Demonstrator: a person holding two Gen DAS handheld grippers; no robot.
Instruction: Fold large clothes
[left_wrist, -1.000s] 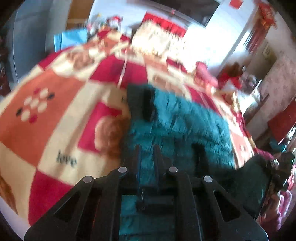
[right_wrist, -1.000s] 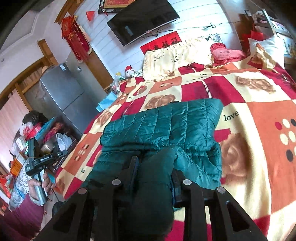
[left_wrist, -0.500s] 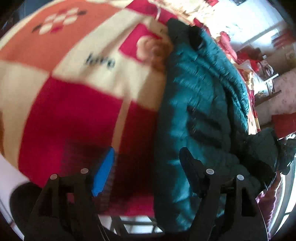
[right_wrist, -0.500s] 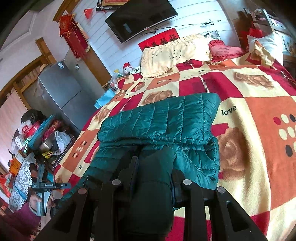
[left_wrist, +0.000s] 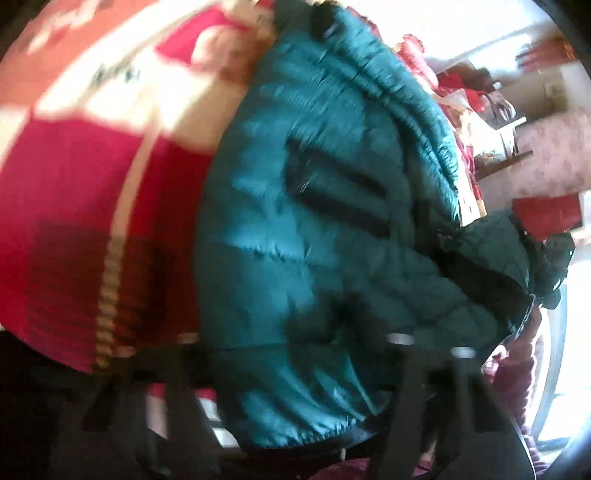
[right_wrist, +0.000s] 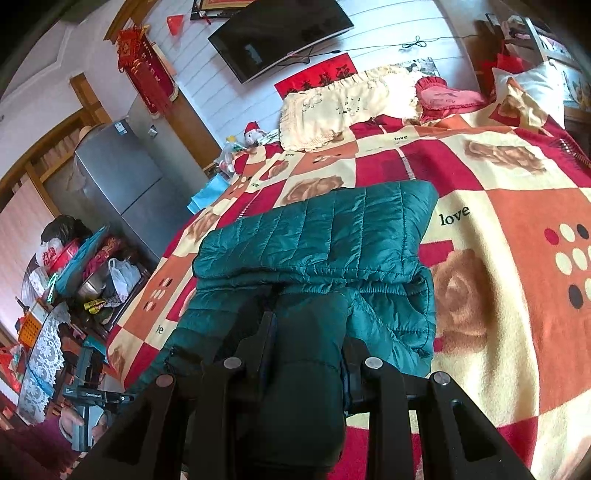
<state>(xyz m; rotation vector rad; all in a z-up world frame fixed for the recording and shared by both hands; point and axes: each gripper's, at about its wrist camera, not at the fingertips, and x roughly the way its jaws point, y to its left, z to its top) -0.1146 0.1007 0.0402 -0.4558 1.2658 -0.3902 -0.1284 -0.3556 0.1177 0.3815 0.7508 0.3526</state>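
Item: teal quilted jacket (right_wrist: 325, 236), partly folded, lying on my patchwork blanket (right_wrist: 517, 258) near the bed's foot edge. My right gripper (right_wrist: 306, 343) clamps a dark fold of it.

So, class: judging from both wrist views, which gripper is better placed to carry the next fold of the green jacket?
Right. The right gripper already clamps the green jacket; the left gripper is closing around the hem.

The left gripper (left_wrist: 295, 354) has dropped to the jacket's (left_wrist: 314, 221) lower-frame hem, jaws closing around it, seemingly not yet pinching.
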